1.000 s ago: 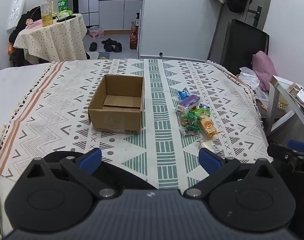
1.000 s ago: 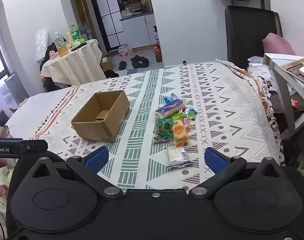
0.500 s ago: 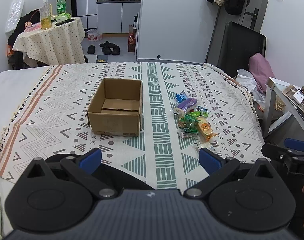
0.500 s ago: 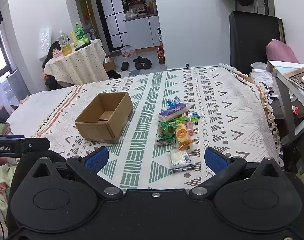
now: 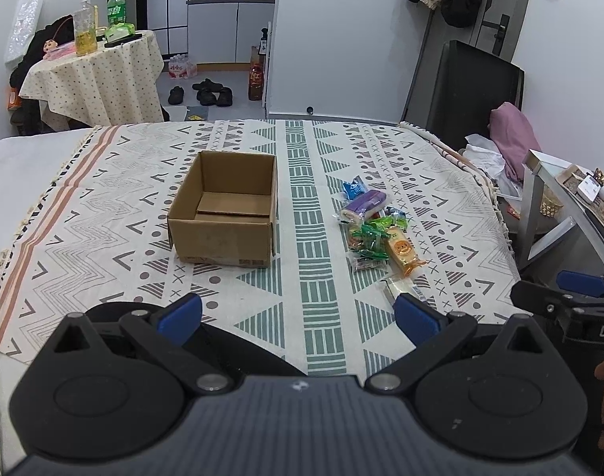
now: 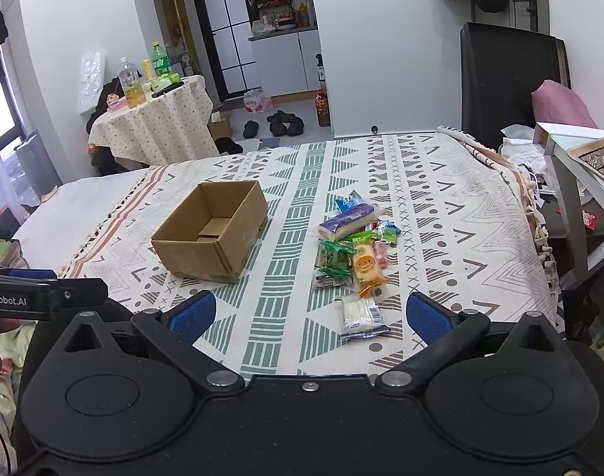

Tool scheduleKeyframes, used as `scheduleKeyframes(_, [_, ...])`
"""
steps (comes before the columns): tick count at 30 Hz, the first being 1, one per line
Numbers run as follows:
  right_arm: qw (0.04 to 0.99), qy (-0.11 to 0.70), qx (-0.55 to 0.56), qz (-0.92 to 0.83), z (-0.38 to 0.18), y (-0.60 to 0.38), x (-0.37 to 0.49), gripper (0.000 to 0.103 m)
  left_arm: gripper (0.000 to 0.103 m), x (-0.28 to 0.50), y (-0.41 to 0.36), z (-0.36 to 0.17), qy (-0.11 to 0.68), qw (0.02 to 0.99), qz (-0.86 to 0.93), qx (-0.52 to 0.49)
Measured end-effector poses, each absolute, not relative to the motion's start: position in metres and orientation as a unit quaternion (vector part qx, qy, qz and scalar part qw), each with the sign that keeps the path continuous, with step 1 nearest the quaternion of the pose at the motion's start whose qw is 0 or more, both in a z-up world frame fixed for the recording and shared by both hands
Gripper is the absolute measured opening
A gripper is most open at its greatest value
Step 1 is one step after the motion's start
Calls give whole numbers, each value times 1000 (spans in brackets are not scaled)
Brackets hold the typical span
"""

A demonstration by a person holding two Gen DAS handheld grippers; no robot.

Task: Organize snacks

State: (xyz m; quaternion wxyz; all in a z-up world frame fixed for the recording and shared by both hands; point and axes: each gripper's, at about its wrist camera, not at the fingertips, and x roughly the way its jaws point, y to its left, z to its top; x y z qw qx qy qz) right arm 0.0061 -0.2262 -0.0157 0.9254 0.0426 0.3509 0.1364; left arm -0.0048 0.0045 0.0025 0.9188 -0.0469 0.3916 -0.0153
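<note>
The left gripper (image 5: 298, 319) hangs above the near edge of the cloth (image 5: 441, 182) with its jaws spread wide and nothing between them. The right gripper (image 6: 310, 315) hangs the same way farther right, jaws wide apart and empty; its blue fingertips (image 6: 423, 315) frame the nearest snack.

Far left on the cloth sits the box (image 5: 226, 210), open at the top, with only its own bottom flap showing inside. A green striped band of the cloth runs between the box and the snacks.

The snacks lie in a loose heap right of that band, well apart from the box. At the far end is a blue packet (image 5: 353, 189), touching a purple roll (image 6: 347, 218) laid at a slant. Below them is a cluster of green packets (image 6: 333, 254), and just beside these an orange packet (image 6: 366, 267) with a face on it. Small pink and green sweets (image 6: 385, 238) lie to its right. Nearest the grippers, a little apart from the heap, lies a white packet (image 6: 359, 313), flat on the cloth.
</note>
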Motion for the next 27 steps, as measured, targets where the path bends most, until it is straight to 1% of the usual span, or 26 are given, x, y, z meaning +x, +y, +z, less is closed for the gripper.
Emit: scheduleKeyframes(27, [924, 355, 38, 135, -15, -227, 10, 103, 103, -5, 2, 3, 392, 919, -19, -46])
